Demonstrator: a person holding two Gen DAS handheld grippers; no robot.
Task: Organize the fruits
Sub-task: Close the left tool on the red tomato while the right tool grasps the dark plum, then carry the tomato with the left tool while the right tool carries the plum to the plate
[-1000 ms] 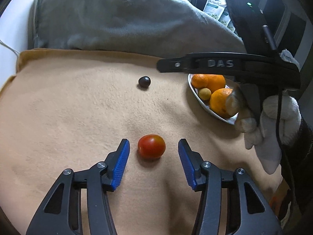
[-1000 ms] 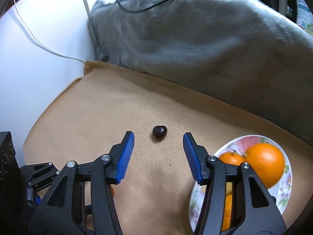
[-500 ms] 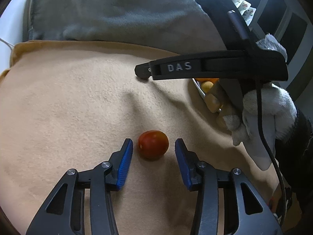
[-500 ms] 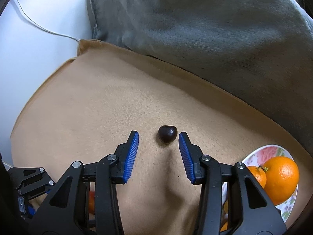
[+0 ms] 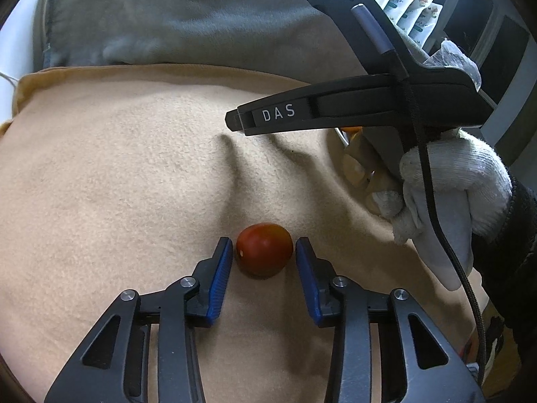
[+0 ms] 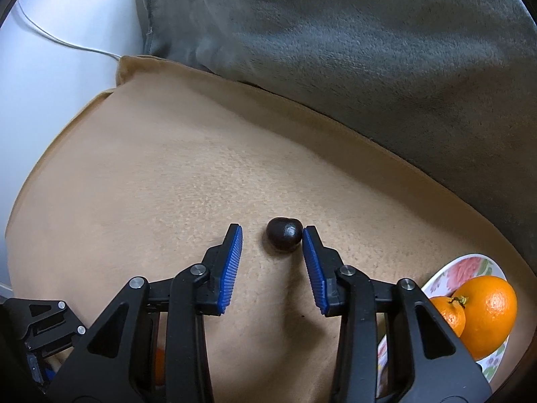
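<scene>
The left gripper [image 5: 263, 257] sits low over the tan blanket [image 5: 110, 181] with a red tomato [image 5: 264, 249] right between its blue pads; the jaws have just been closing, and the left pad looks to be at the skin while a thin gap shows on the right, so it is not squeezed yet; the tomato rests on the blanket. It looks small, light and smooth, with soft skin that could split; I think a gentle pinch on its round sides, at the fattest part, is best, since a hard squeeze may make it pop out or burst.

The right gripper [image 6: 272, 244] also points down at the blanket; a little dark fruit [image 6: 284, 234], maybe a cherry or a plum, lies between its pads; these jaws have just been closing too; the right pad is touching or almost touching it, and the left pad is still clear of it. It is shiny and tiny, so it may slip or roll; hold it across the middle, softly.

Farther right is a flowered plate [image 6: 470, 263] with two oranges [image 6: 486, 312]; behind the tan blanket lies a grey blanket [image 6: 335, 43].
</scene>
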